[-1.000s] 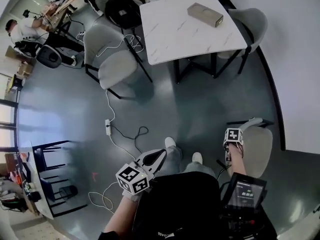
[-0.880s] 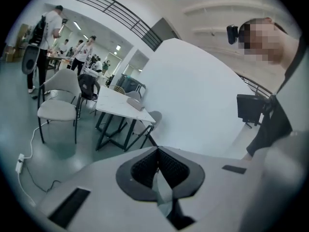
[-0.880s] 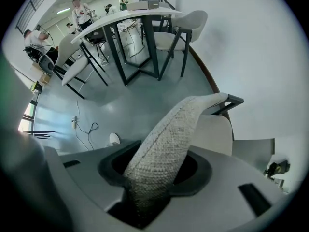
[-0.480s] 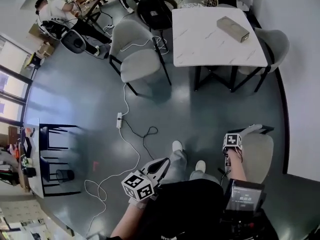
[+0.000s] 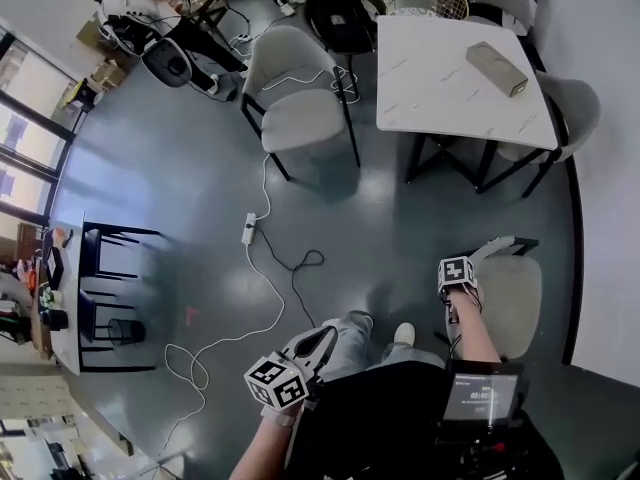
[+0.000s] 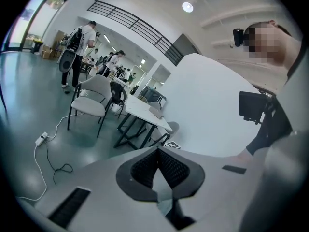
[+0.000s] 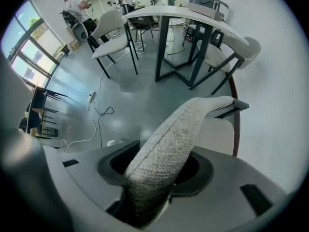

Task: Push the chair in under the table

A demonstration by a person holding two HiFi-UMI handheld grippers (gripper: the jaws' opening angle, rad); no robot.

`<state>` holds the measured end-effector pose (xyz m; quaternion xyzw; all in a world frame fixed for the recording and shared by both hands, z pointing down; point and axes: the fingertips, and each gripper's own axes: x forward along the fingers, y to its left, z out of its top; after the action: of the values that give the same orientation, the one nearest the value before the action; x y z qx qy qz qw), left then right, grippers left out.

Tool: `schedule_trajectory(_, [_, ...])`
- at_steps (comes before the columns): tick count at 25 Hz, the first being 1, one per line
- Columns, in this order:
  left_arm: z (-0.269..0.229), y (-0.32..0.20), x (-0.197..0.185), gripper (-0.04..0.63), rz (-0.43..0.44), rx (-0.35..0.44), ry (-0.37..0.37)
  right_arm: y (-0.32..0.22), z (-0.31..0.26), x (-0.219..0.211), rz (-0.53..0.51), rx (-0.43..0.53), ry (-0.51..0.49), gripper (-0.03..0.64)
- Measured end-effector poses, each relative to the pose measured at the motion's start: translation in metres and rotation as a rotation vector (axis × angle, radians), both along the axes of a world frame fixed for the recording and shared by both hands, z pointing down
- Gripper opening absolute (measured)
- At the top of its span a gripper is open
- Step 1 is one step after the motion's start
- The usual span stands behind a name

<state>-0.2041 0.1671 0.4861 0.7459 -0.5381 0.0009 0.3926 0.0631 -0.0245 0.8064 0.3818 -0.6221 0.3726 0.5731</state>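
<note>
A beige upholstered chair [image 5: 512, 298] stands to my right, away from the white marble table [image 5: 440, 88]. My right gripper [image 5: 458, 286] points down over the top of its backrest [image 7: 178, 129]. The padded edge fills the gap between the jaws and both pads press on it; the jaws have just been opening a little around it. In the right gripper view the gripper [image 7: 154, 170] straddles the fabric, with the table [image 7: 178, 14] beyond. My left gripper [image 5: 312, 350] hangs by my left leg, shut and empty [image 6: 157, 170].
A tan box [image 5: 497, 68] lies on the table. A grey chair [image 5: 300, 103] stands off the table's left side and another [image 5: 578, 108] is tucked in at its right. A power strip with white cable [image 5: 250, 230] trails across the floor. A black-legged table [image 5: 60, 298] stands at left; people work at the back.
The head view has swung: table and grey chair slid rightward in the picture. My right gripper stays on the backrest as it moves. My left gripper sank lower in the picture.
</note>
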Motion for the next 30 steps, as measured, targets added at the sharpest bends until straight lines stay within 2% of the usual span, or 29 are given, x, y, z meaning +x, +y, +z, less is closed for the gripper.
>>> schedule_trajectory(4, [-0.01,-0.002,-0.018,0.005,-0.05,0.031,0.012,-0.01,0.0,-0.027,-0.081,0.001,0.003,0.19])
schedule_trajectory(7, [-0.009,0.003,-0.032,0.005,-0.092,0.024,0.027,-0.013,0.0,-0.051,-0.128,-0.005,-0.016,0.196])
schedule_trajectory(12, [-0.008,0.009,-0.044,0.005,-0.128,0.015,0.01,-0.014,-0.003,-0.087,-0.224,-0.012,-0.028,0.206])
schedule_trajectory(20, [-0.009,0.015,-0.048,0.005,-0.154,0.004,-0.01,-0.005,-0.009,-0.143,-0.359,-0.017,-0.057,0.216])
schedule_trajectory(30, [-0.005,0.033,-0.057,0.005,-0.217,-0.011,-0.006,0.014,-0.008,-0.206,-0.581,-0.029,-0.07,0.227])
